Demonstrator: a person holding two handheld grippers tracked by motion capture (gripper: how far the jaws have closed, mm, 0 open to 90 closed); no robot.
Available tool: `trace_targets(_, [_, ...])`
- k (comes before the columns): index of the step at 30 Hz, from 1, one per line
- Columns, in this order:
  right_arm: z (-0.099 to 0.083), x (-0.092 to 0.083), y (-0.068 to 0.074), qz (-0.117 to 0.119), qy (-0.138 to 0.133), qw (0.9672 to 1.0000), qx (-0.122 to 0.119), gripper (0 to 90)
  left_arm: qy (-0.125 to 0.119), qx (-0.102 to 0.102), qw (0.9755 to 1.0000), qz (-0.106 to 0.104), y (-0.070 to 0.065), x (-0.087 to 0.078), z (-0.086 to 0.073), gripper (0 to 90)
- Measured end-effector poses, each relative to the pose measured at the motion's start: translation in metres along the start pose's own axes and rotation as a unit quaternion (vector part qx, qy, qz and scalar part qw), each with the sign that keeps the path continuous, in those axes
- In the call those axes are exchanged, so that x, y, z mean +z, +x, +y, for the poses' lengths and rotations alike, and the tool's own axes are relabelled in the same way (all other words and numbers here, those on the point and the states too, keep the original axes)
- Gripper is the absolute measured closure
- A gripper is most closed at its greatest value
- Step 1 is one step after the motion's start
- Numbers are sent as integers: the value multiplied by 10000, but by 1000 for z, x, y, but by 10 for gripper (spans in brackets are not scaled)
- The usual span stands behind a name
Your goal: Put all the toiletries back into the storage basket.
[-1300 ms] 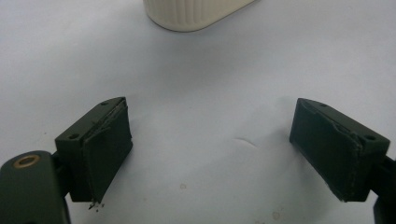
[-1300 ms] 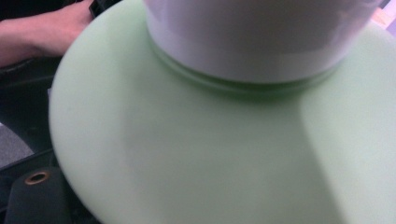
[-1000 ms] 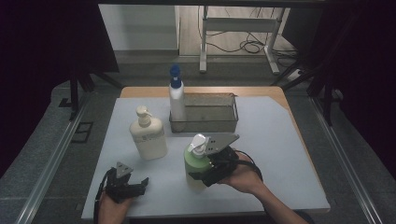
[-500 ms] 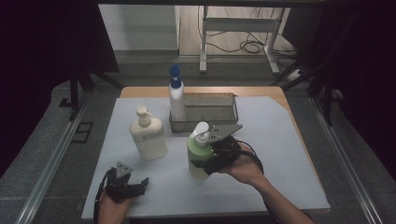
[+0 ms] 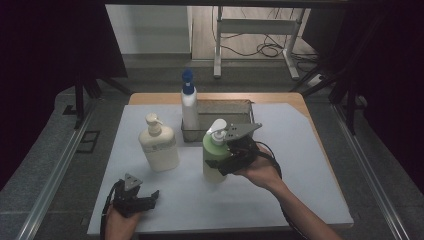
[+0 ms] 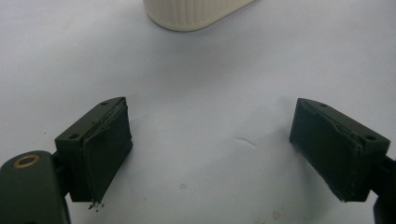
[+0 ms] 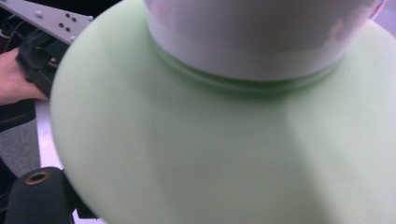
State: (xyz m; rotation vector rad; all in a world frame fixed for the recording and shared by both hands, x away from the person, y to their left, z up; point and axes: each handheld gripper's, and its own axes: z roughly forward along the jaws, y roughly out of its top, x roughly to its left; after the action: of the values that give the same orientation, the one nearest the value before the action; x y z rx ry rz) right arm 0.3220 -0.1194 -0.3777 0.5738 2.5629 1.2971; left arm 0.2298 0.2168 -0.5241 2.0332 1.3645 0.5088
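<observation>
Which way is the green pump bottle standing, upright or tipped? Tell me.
Upright. The green pump bottle, held by the right gripper, has its white pump head straight above its body, like the cream pump bottle beside it.

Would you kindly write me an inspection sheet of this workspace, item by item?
Surface: white mat on a wooden table.
Job's things: green pump bottle, upright, gripped at its side.
Clutter: cream pump bottle upright on the mat; white bottle with blue cap standing at the left end of a metal basket.
Grippers: right gripper shut on the green pump bottle; left gripper open above bare mat, holding nothing.
Cables: one loops from the right gripper; more lie on the floor behind.
Surroundings: metal stand behind the table; dark frame rails at both sides.
</observation>
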Motion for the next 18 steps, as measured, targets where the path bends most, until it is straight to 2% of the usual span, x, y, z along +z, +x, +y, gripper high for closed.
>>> trace_targets(18, [19,3,-22,-331,-116,9992,199,123,-4,0,10000,-3,0,0,0,124])
